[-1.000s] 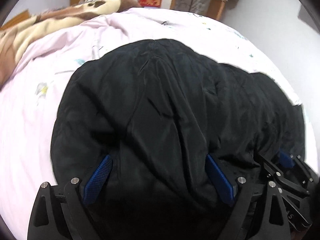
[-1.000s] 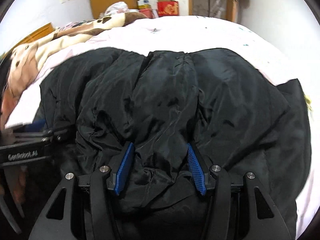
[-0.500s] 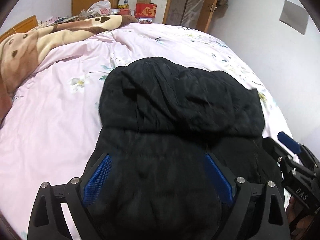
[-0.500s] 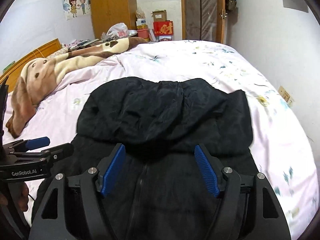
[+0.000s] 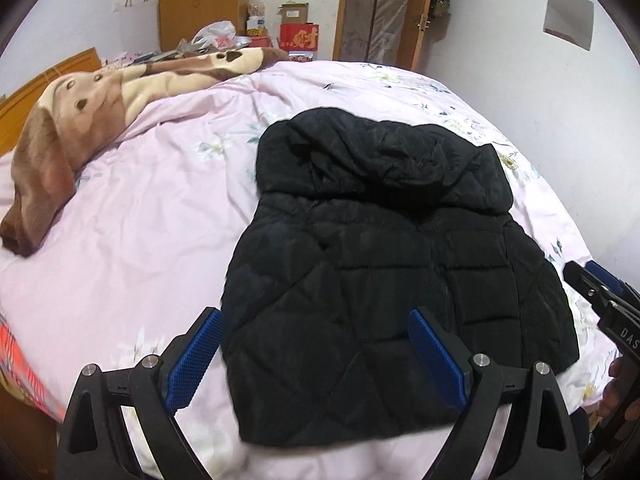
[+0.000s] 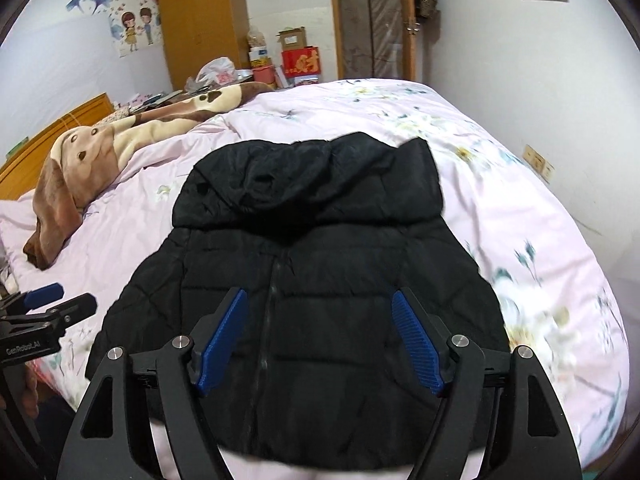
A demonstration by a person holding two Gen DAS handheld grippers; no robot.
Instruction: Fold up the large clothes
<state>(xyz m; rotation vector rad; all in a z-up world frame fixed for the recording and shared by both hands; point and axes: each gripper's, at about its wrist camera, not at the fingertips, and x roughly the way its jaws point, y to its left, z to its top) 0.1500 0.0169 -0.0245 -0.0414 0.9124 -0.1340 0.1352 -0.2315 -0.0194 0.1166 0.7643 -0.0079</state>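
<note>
The black jacket lies flat on the pink bedspread, and I use the jacket as my landmark for everything else. It is puffy and quilted, with stitched squares and diamonds, and the cloth looks smooth and a bit shiny. Its hood is laid down over the top part, at the end far from me. A zipper line runs down the middle, so the long way of the jacket points straight away from my grippers. The bottom hem is the end closest to me.

My left gripper hangs just above the near left part of the jacket, with its blue pads spread wide and nothing in them. My right gripper hangs over the near middle, on both sides of the zipper, also spread wide and empty. Both look about as near to the hem as each other. I think the sleeves are tucked under, but I cannot really see them.

My guess is the next fold brings the hem end up toward the hood.

Past the jacket's far left lies a soft brown dog blanket. Behind the hood end stand a wooden wardrobe and a red box.
</note>
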